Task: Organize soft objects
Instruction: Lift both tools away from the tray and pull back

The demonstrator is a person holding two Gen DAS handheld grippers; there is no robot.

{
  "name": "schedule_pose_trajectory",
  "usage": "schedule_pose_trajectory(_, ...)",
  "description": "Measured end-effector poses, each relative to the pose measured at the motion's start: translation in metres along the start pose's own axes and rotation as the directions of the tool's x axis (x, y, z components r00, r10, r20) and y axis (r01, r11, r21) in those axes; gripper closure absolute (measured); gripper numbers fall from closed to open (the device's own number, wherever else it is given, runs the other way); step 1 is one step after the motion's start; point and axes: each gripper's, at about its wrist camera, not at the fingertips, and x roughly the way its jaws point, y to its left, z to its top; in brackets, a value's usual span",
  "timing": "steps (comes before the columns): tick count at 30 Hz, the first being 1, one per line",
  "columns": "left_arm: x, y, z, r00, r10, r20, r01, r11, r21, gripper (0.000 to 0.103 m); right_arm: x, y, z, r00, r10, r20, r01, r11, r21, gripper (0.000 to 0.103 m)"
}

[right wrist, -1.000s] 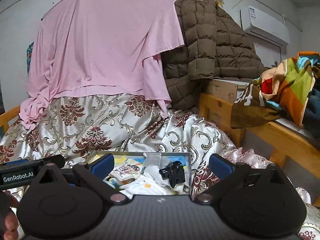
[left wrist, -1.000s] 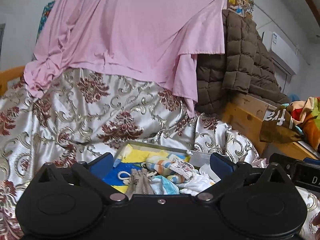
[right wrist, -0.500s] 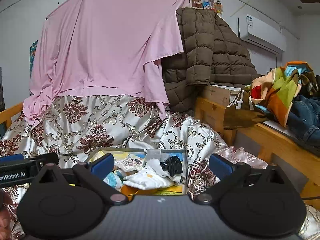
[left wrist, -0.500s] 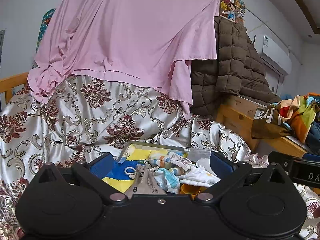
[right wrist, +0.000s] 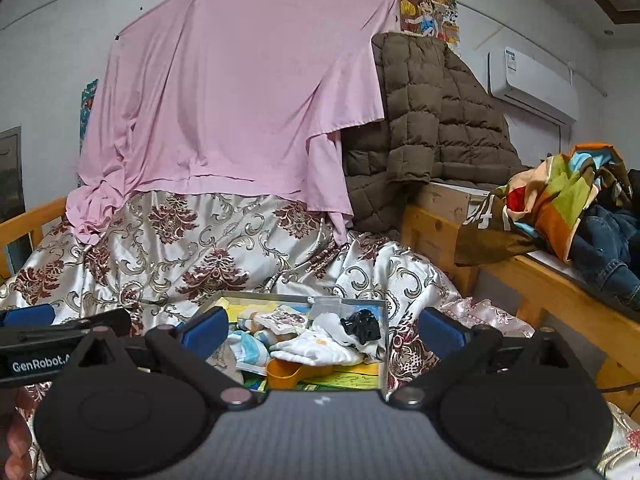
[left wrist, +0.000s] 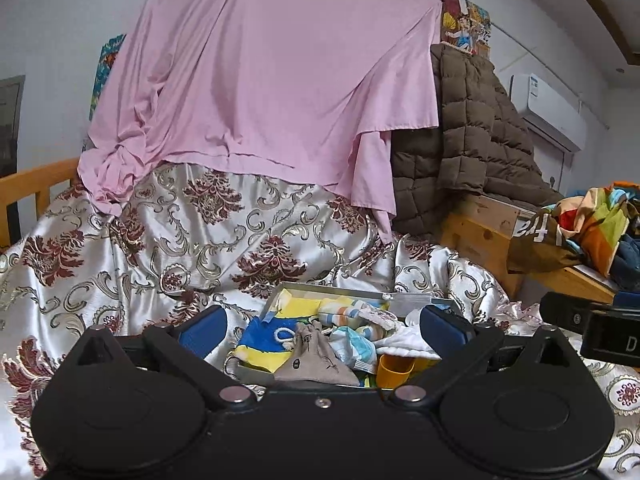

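Nothing looks sorted yet. From the left wrist, the left gripper [left wrist: 320, 326] is spread wide and empty above the tray [left wrist: 336, 289], where a grey pouch [left wrist: 316, 362], a striped cloth [left wrist: 348, 312] and a yellow cup [left wrist: 394, 369] lie jumbled.

From the right wrist, the right gripper [right wrist: 322, 330] is equally wide and empty. A white cloth [right wrist: 320, 346] and a black item [right wrist: 362, 325] sit heaped in the same tray [right wrist: 296, 295] on the bedspread [right wrist: 192, 248]; by my reading, every piece remains to be placed.

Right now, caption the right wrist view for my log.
Open right gripper hovers before a tray of socks, a black clip and an orange scoop on a floral bedspread.
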Motion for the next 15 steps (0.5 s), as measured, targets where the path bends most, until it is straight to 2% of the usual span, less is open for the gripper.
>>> schedule_pose_trajectory(7, -0.022, 0.006, -0.003, 1.0, -0.003, 0.03, 0.003, 1.0, 0.003, 0.001, -0.015, 0.004, -0.01, 1.0, -0.006, 0.009, 0.005, 1.0, 0.025, 0.0)
schedule_pose_trajectory(15, -0.039, 0.017, -0.012, 0.999, 0.028, 0.045, -0.028, 1.0, -0.005, 0.001, -0.03, 0.003, -0.02, 1.0, -0.012, 0.02, 0.01, 0.998, 0.06, 0.0)
